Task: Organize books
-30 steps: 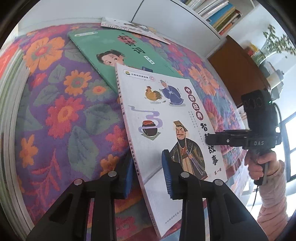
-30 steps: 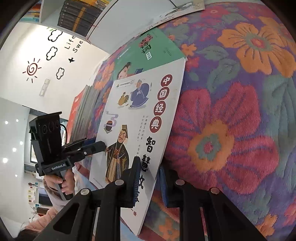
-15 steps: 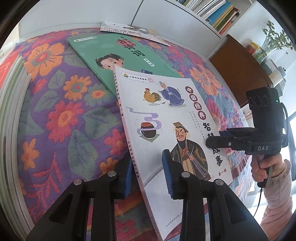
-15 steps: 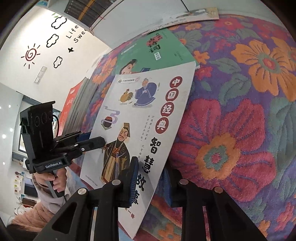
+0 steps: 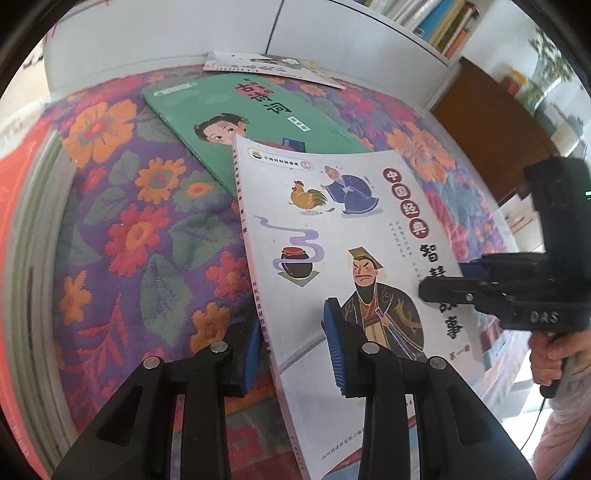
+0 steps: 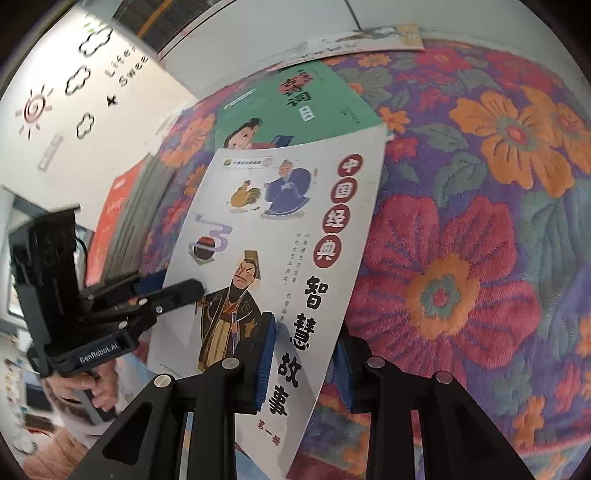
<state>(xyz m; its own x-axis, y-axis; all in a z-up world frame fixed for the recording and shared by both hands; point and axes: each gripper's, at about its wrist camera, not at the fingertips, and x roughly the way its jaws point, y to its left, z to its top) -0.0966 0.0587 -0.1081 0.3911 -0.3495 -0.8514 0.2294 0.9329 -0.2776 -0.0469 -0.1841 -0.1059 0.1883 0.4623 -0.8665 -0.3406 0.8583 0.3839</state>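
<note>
A white storybook (image 5: pixel 351 229) (image 6: pixel 295 206) with cartoon figures is tilted up off the floral cloth (image 5: pixel 129 240), its far end resting on a green book (image 5: pixel 258 110) (image 6: pixel 295 107). My left gripper (image 5: pixel 291 332) (image 6: pixel 173 288) is shut on the white book's spine edge, one pad on the cover and one underneath. My right gripper (image 6: pixel 304 354) (image 5: pixel 443 280) straddles the opposite long edge. Its jaws are opening, and the book's edge stands loosely between them.
A thin picture book (image 5: pixel 266 64) (image 6: pixel 362 40) lies at the back by the white wall. A stack of books with a red cover (image 5: pixel 22 221) (image 6: pixel 122 221) lines the left side. A bookshelf (image 5: pixel 424 18) and a brown cabinet (image 5: pixel 491 136) stand beyond.
My right gripper's jaws have spread apart from the book's edge and it has drawn back a little. My left gripper keeps its grip on the spine edge.
</note>
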